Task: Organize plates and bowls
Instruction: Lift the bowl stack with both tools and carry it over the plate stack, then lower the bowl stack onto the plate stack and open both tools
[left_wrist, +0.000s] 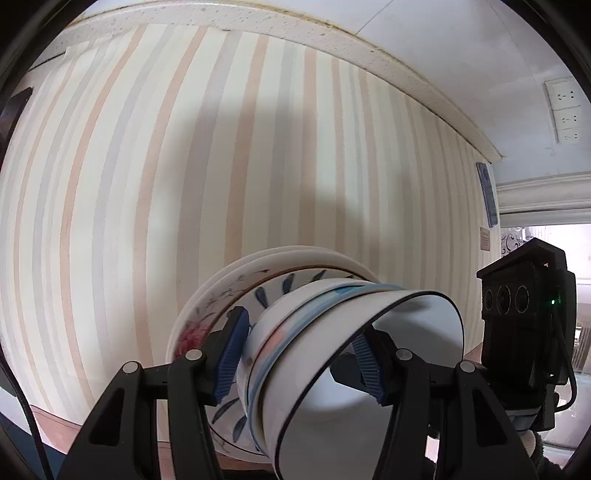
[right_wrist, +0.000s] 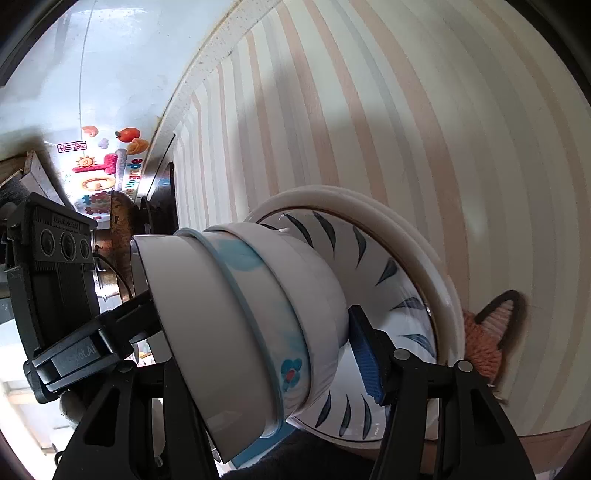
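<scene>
Bowls (left_wrist: 343, 332) nested three deep sit inside a blue-leaf plate (left_wrist: 229, 406), which lies on white plates (left_wrist: 295, 254), and you have the whole stack tipped on edge between your two tools, with the striped wall (left_wrist: 184, 147) behind it. The stack's long axis runs sideways: in the left wrist view the plates are toward the left and the open mouth of the black-rimmed bowl (left_wrist: 424, 306) faces right, toward the other tool's body.

Your left tool (left_wrist: 299, 354) straddles the bowls, one blue pad (left_wrist: 231, 354) against the outer bowl's wall just beside the plate, the other pad (left_wrist: 367, 363) inside the black-rimmed bowl's mouth; it appears clamped on the nested bowls. Your right tool (right_wrist: 258, 354) meets the stack from the opposite side: its one visible blue pad (right_wrist: 364, 354) sits in the angle between the bowl's base and the leaf plate's face, while its other finger is hidden behind the bowls, so I cannot tell whether it is gripping.

Both tools are equally close. The plates seem held only by pressure along the axis, so to my eye they could slide off if you tilt further. An orange woolly thing with a dark ear (right_wrist: 491, 332) sits just behind the plates' rim in the right wrist view. No desk surface shows clearly under the stack.
</scene>
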